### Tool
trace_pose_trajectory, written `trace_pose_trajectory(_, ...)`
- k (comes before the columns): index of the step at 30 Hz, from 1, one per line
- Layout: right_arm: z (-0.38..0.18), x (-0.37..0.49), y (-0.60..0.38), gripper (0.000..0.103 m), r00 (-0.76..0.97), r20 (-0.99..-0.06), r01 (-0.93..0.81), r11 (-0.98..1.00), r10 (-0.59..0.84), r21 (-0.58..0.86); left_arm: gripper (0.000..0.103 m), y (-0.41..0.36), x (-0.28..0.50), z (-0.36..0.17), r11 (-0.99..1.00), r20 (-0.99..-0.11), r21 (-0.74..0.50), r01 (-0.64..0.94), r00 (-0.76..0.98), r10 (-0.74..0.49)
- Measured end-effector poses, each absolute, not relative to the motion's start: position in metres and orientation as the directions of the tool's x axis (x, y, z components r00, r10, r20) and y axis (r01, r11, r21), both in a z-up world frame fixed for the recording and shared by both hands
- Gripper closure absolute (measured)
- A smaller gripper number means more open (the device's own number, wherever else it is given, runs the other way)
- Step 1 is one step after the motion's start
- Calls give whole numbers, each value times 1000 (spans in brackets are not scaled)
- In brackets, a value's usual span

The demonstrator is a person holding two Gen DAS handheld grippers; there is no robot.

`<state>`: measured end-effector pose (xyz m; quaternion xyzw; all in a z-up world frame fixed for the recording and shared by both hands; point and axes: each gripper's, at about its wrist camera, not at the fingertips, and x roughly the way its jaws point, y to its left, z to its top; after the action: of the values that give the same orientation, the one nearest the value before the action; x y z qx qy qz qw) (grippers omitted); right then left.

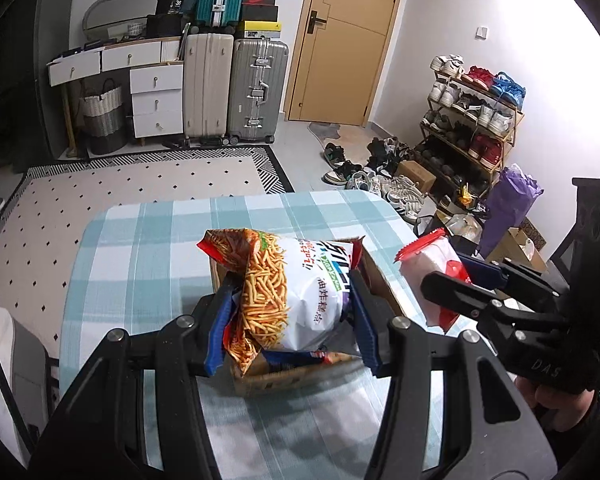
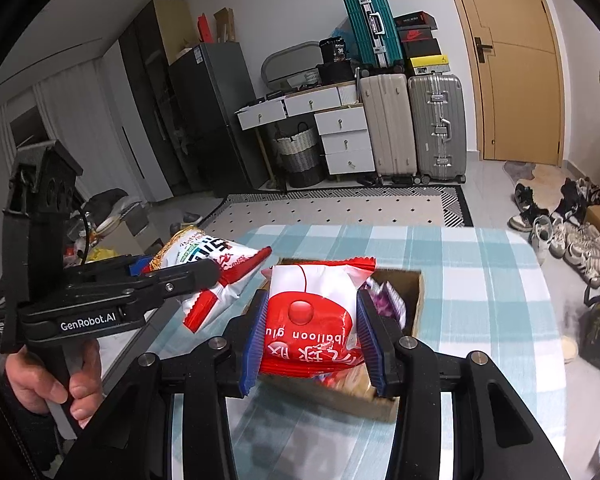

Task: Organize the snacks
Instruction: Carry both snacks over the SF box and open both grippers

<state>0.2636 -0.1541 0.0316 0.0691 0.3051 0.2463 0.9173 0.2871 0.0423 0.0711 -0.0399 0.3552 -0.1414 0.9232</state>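
My left gripper (image 1: 292, 300) is shut on a white and orange noodle-snack bag (image 1: 300, 296) and holds it above an open cardboard box (image 1: 380, 280) on the checked table. My right gripper (image 2: 310, 320) is shut on a red and white balloon-print snack bag (image 2: 312, 316) over the same box (image 2: 414, 300). The box holds a purple packet (image 2: 390, 300). The left gripper with its noodle bag (image 2: 204, 264) shows at the left of the right wrist view. The right gripper (image 1: 440, 276) with the red bag (image 1: 428, 272) shows at the right of the left wrist view.
The table has a blue and white checked cloth (image 1: 148, 248). Beyond it lie a dotted rug (image 1: 120, 184), suitcases (image 1: 236, 88), white drawers (image 1: 156, 100), a door (image 1: 340, 40) and a shoe rack (image 1: 472, 120) with shoes on the floor.
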Motion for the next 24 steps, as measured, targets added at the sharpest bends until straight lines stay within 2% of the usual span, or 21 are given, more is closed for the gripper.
trace_pose_trajectory(7,35,296,-151,60,698,-530,-396,876,482,275,54,32,331,70,952,-662,-202,232,684,-307)
trace_pose_trajectory(24,-16,340,-154,59,640,-597,-389,874,484,291,53,16,394,1,942,-724,-236,239,603,-335)
